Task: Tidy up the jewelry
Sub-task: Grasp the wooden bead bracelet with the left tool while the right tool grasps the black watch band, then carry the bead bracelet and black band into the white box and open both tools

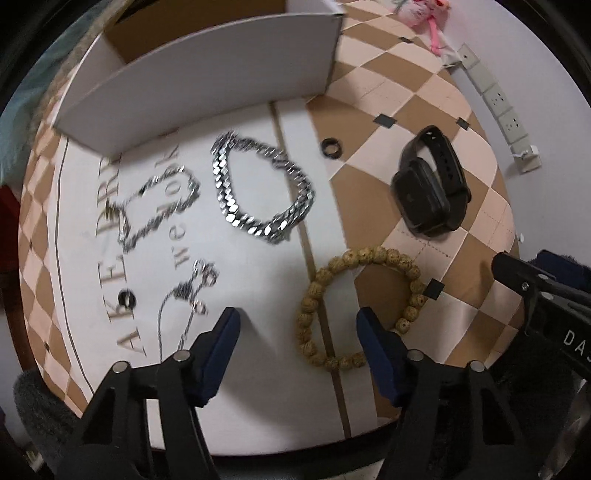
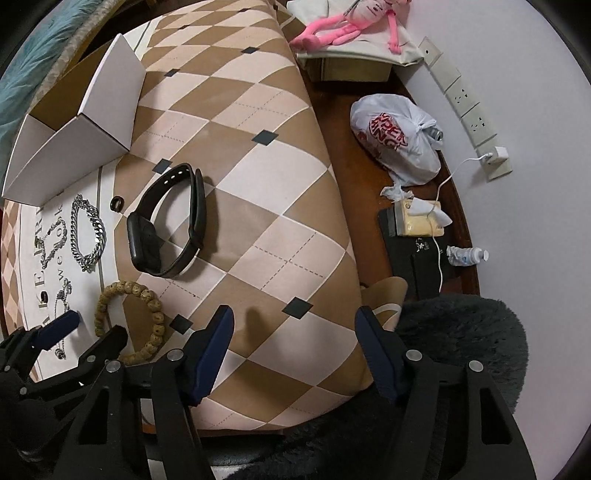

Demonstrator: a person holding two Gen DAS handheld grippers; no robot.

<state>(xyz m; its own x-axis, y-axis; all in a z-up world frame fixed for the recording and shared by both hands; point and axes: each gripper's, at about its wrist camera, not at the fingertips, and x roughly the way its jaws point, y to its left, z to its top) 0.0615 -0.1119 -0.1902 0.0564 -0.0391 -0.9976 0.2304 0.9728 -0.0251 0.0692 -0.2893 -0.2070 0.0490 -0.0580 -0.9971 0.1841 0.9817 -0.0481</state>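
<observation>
Jewelry lies on a checkered cloth and a white printed sheet. My left gripper points down, open, over the tan beaded bracelet; its right finger stands over the bracelet's lower part without pressing it. Beyond lie a thick silver chain, a thinner chain, a fine necklace, a black ring and a black smartwatch. My right gripper is open over bare cloth, to the right of the watch and the beads.
An open white box stands at the back of the sheet. Right of the cloth, on dark wood, are a plastic bag, a tissue pack, a small tube and a cable. A pink plush toy lies at the back.
</observation>
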